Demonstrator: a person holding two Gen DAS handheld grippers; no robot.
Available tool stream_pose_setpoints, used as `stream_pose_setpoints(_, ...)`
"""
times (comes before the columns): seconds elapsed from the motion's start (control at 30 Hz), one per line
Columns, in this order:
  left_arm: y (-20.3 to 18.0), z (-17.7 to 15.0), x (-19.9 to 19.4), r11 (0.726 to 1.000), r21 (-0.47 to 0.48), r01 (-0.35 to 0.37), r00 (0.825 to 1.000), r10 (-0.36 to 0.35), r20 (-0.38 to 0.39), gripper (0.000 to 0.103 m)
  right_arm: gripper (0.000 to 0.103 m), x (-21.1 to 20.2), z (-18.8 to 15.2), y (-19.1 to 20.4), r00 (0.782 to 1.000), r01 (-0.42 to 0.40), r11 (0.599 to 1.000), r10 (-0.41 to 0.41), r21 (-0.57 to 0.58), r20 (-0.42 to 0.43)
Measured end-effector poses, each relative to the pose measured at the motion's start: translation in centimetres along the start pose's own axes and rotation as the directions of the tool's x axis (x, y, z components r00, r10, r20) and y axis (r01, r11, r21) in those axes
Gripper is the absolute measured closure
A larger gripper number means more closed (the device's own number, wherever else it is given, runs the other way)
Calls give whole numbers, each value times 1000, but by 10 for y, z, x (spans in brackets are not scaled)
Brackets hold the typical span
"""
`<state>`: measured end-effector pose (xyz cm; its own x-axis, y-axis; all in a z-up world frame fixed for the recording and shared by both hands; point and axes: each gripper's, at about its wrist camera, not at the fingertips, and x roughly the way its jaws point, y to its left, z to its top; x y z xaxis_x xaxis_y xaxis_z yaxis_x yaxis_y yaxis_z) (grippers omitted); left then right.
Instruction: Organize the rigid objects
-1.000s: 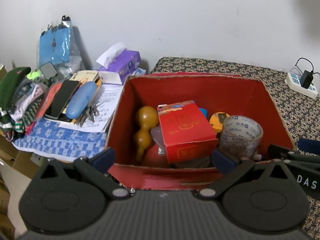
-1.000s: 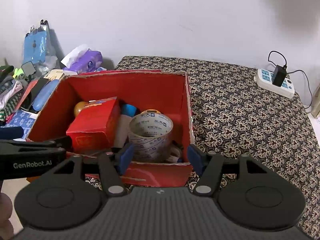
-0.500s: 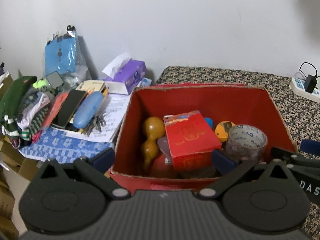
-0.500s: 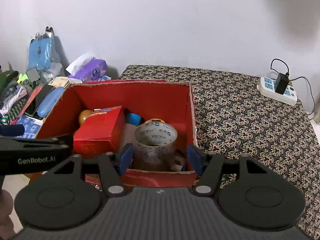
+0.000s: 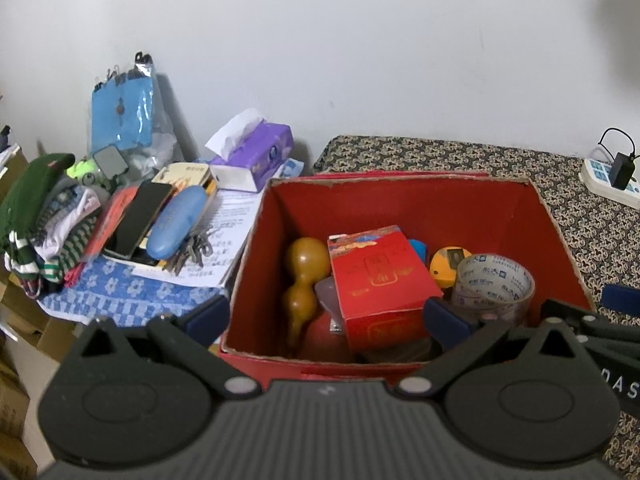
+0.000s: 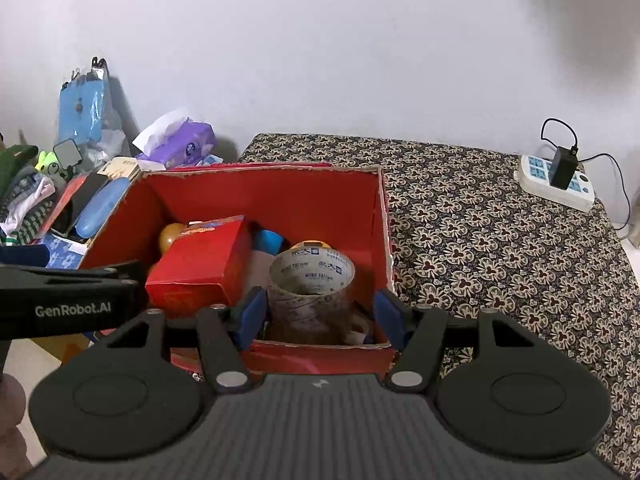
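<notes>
An open red cardboard box stands on the patterned cloth. It holds a tan gourd, a small red carton, a clear tape roll, a yellow-orange round thing and a blue thing. My left gripper hangs open over the box's near wall, with nothing in it. My right gripper is open at the near right corner. The tape roll shows between its fingers, with a gap on the right side.
Left of the box lie papers, keys, a blue case, a phone, a purple tissue box and folded clothes. A power strip with a charger sits at the far right on the patterned cloth.
Both views have tipped up slightly, so the box sits a little lower in each picture. Nothing in the box has moved, and both grippers' jaws keep the same width.
</notes>
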<state>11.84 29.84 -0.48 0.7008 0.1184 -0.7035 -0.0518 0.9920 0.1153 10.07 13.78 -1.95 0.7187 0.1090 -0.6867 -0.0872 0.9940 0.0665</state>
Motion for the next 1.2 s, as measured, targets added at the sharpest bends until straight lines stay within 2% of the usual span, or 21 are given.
stream_pose_setpoints(0.2,-1,0,1,1000,1,4,1000,-4,-5,0,56,0,0,0,1000,-3,1000,3,0,0)
stream_pose_setpoints(0.43,-15,-8,2,999,16,49,996,-48,-70,0,56,-4,-6,-5,999,27,1000,-28,-7,-25)
stream_pose_setpoints(0.57,-43,-12,-4,990,54,129,988,-123,-98,0,56,-13,-15,-27,996,77,997,-76,15,-49)
stream_pose_setpoints(0.7,-79,-17,-12,973,115,199,977,-188,-102,0,56,-24,-25,-63,983,172,981,-165,93,-79)
stream_pose_setpoints(0.9,-142,-36,-23,928,216,305,950,-279,-141,0,56,-51,-56,-120,944,327,921,-307,209,-124)
stream_pose_setpoints(1.07,-185,-52,-41,896,277,347,936,-314,-157,0,56,-70,-80,-157,924,380,882,-346,278,-166)
stream_pose_setpoints(1.2,-208,-59,-50,896,279,346,936,-310,-165,0,56,-82,-93,-175,926,373,879,-335,297,-173)
